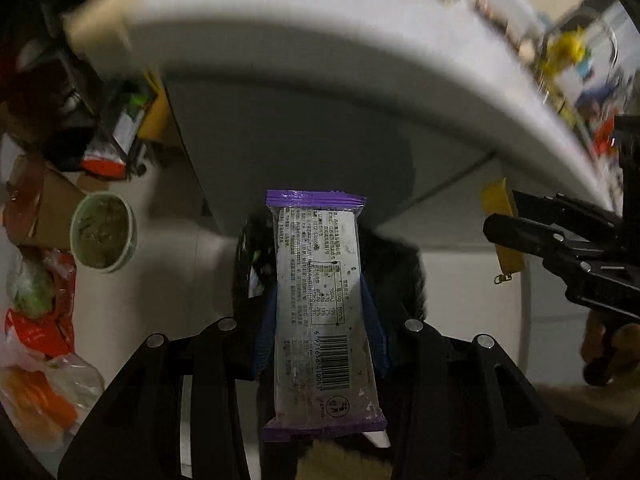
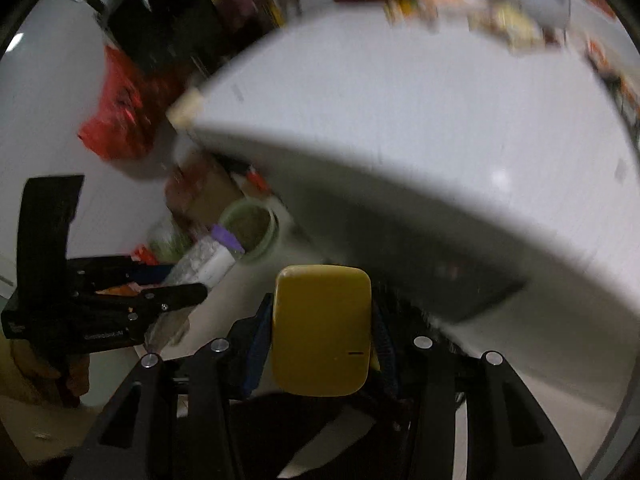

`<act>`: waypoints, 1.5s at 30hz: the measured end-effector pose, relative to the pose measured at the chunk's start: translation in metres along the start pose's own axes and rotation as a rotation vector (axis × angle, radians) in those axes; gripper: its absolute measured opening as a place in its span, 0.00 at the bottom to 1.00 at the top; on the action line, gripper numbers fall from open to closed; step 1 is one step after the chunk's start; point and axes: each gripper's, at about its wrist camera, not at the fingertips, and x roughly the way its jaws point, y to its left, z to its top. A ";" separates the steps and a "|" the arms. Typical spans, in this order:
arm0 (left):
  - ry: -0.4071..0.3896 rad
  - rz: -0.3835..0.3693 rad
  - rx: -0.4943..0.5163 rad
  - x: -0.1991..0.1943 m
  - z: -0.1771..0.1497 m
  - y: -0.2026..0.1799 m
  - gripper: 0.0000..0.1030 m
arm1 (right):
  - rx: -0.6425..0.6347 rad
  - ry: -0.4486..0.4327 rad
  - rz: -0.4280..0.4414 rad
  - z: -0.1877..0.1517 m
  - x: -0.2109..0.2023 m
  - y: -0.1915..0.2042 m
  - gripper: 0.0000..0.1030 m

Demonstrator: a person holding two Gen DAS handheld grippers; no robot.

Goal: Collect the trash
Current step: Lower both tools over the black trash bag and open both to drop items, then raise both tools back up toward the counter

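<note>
Right now both tools are loaded and held out past the rounded edge of the white table (image 1: 320, 40). The left gripper (image 1: 320, 304) is clenched on a snack wrapper (image 1: 320, 300), silver with purple sealed ends, pinched across its lower middle so its top half stands free above the blue pads. The right gripper (image 2: 322, 332) is closed on a flat yellow pouch (image 2: 322, 328) with rounded corners; from the left camera a small zipper pull seems to dangle from it.

Below the wrapper I can make out something dark and round, possibly a bin (image 1: 256, 256), though it is too murky to be sure. Off to the left on the floor sit a pale green cup (image 1: 103, 232) with dregs inside and a heap of plastic bags (image 1: 40, 320).

The wrapper looks feather-light, thin and crinkly, and its glossy film is likely slippery, so a mid-body pinch like this one seems sensible; grabbing only a sealed end would let it swing. It should drop slowly and may drift. The pouch looks soft but fuller, probably a bit heavier, and best gripped across its flat faces.
</note>
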 end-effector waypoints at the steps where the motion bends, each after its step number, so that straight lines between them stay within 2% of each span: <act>1: 0.021 -0.012 0.000 0.016 -0.004 0.003 0.37 | 0.025 0.031 -0.009 -0.011 0.022 -0.007 0.44; 4: 0.099 -0.013 0.024 0.082 -0.015 0.009 0.37 | 0.063 0.085 -0.063 -0.036 0.074 -0.026 0.44; 11: 0.205 0.026 0.055 0.230 -0.026 0.015 0.37 | 0.173 0.188 -0.181 -0.081 0.202 -0.086 0.44; 15: 0.268 0.093 0.084 0.282 -0.030 0.016 0.37 | 0.205 0.229 -0.219 -0.088 0.245 -0.110 0.45; 16: 0.279 0.108 0.090 0.289 -0.030 0.018 0.38 | 0.212 0.236 -0.223 -0.092 0.251 -0.115 0.47; 18: 0.328 0.174 0.089 0.307 -0.034 0.023 0.41 | 0.226 0.262 -0.245 -0.096 0.263 -0.124 0.71; 19: 0.342 0.196 0.083 0.312 -0.035 0.024 0.46 | 0.225 0.264 -0.254 -0.097 0.264 -0.125 0.73; 20: 0.355 0.217 0.074 0.314 -0.036 0.027 0.58 | 0.219 0.264 -0.269 -0.098 0.264 -0.127 0.74; 21: 0.355 0.235 0.069 0.313 -0.037 0.029 0.75 | 0.219 0.263 -0.278 -0.097 0.263 -0.127 0.78; 22: 0.350 0.251 0.070 0.311 -0.037 0.029 0.80 | 0.222 0.257 -0.280 -0.097 0.260 -0.128 0.81; 26: 0.341 0.281 0.101 0.299 -0.034 0.024 0.82 | 0.221 0.244 -0.274 -0.093 0.244 -0.128 0.82; 32: 0.293 0.265 0.095 0.259 -0.020 0.012 0.82 | 0.254 0.189 -0.255 -0.077 0.195 -0.129 0.82; 37: 0.210 0.214 0.152 0.194 -0.008 -0.009 0.82 | 0.250 0.114 -0.228 -0.056 0.126 -0.116 0.82; 38: 0.176 0.190 0.166 0.164 -0.005 -0.015 0.82 | 0.240 0.086 -0.209 -0.049 0.100 -0.110 0.82; 40: 0.130 0.153 0.180 0.131 0.001 -0.024 0.82 | 0.221 0.039 -0.175 -0.038 0.064 -0.102 0.82; 42: 0.051 0.112 0.192 0.079 0.007 -0.033 0.82 | 0.189 -0.044 -0.124 -0.024 0.012 -0.086 0.82; 43: 0.021 0.098 0.193 0.064 0.009 -0.036 0.82 | 0.167 -0.094 -0.091 -0.016 -0.015 -0.077 0.83; 44: -0.022 0.086 0.189 0.041 0.013 -0.039 0.85 | 0.167 -0.094 -0.091 -0.016 -0.015 -0.077 0.86; 45: -0.057 0.090 0.180 0.025 0.018 -0.041 0.86 | 0.147 -0.147 -0.052 -0.006 -0.044 -0.068 0.91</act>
